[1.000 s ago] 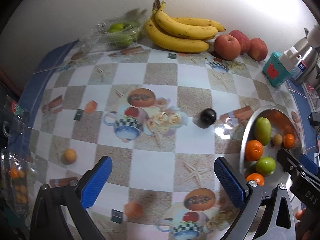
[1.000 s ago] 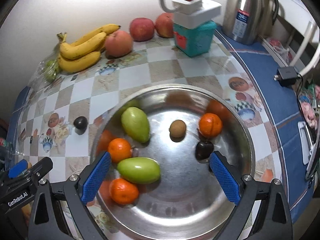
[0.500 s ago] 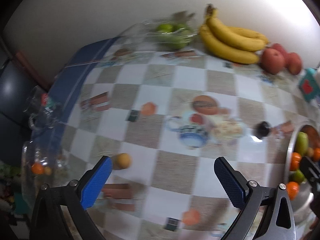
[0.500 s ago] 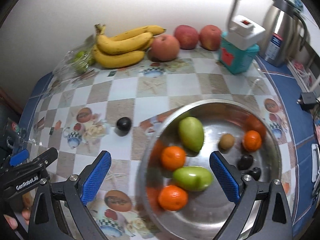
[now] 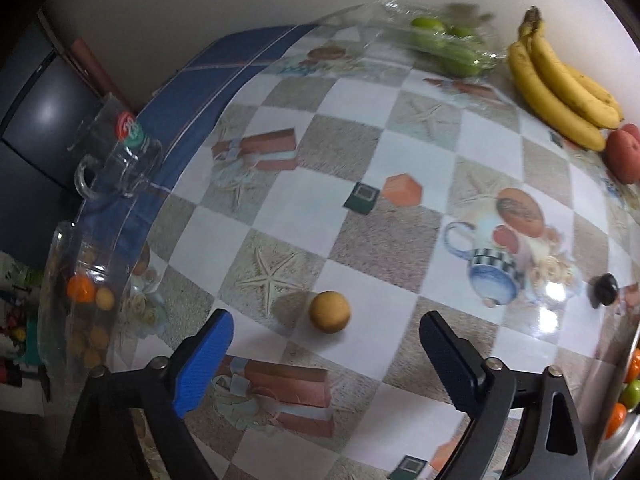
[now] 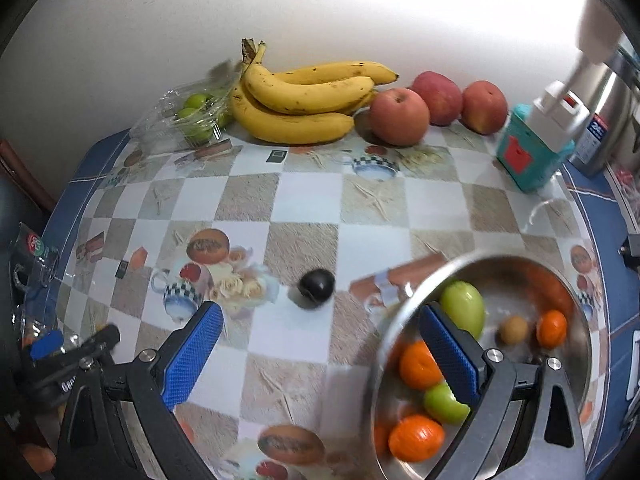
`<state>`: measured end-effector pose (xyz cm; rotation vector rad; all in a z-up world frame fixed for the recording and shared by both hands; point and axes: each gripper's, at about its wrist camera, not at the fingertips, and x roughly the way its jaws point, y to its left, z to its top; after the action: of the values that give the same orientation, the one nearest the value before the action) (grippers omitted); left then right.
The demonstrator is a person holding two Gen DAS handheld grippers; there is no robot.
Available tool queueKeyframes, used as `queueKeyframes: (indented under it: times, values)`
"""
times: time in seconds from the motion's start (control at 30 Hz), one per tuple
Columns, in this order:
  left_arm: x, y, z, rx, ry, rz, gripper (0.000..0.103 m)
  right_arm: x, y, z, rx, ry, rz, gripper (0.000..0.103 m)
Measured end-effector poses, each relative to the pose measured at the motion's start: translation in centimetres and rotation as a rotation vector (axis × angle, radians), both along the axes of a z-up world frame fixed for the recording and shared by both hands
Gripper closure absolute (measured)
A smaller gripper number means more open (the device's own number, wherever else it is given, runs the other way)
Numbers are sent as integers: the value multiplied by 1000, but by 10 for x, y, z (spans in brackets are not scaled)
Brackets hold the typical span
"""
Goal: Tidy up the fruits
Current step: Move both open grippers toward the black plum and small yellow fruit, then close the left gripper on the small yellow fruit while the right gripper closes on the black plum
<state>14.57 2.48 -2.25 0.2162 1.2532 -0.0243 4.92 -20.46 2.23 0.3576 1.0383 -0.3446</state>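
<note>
A checkered tablecloth (image 5: pixel 360 208) printed with cups and starfish covers the table, against a plain pale wall. The left claw (image 5: pixel 326 352) is spread wide and holds nothing; a small yellow-brown fruit (image 5: pixel 329 312) lies on the cloth just ahead of it, between the lines of its blue pads. A second ago that fruit sat far off to the claw's left; the claw has swung toward it and come closer. Left of the fruit, at the table edge, stands a clear jar (image 5: pixel 80 300) with small orange and tan fruits inside, and farther back a glass mug (image 5: pixel 120 160). The right claw (image 6: pixel 318 344) is also spread wide and empty. It has drawn back from the steel bowl (image 6: pixel 576 364), which now sits under its right finger, holding green fruits, oranges and a small brown fruit. A dark plum (image 6: pixel 316 285) lies on the cloth left of the bowl. Beyond the plum, against the wall, are the bananas (image 6: pixel 304 100), three apples (image 6: pixel 399 117) and a bag of limes (image 6: pixel 196 114).
</note>
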Motion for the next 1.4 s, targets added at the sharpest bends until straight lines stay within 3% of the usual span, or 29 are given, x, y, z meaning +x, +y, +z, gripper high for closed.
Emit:
queueKeyframes:
  times: [0.43,0.5,0.67,0.87,0.97,1.07,1.27,1.4]
  values:
    - [9,7,-22,-39,66,21,35,40,3,-14,-42,60,13,8]
    - [10,7,-25,-37,72,19,45,43,5,-15,-48,68,22,8]
    - [10,8,-25,-43,66,16,54,49,11,-15,-64,76,40,8]
    - [11,8,-24,-73,72,37,72,56,17,-17,-74,89,58,8]
    - [14,15,-26,-94,75,51,76,58,17,-21,-77,102,60,8]
    - [16,19,-25,-109,72,55,76,61,15,-25,-82,117,58,23]
    - [16,15,-18,-138,68,50,76,64,9,-38,-88,158,42,29]
    - [17,20,-9,-148,55,50,76,64,9,-50,-86,193,45,40]
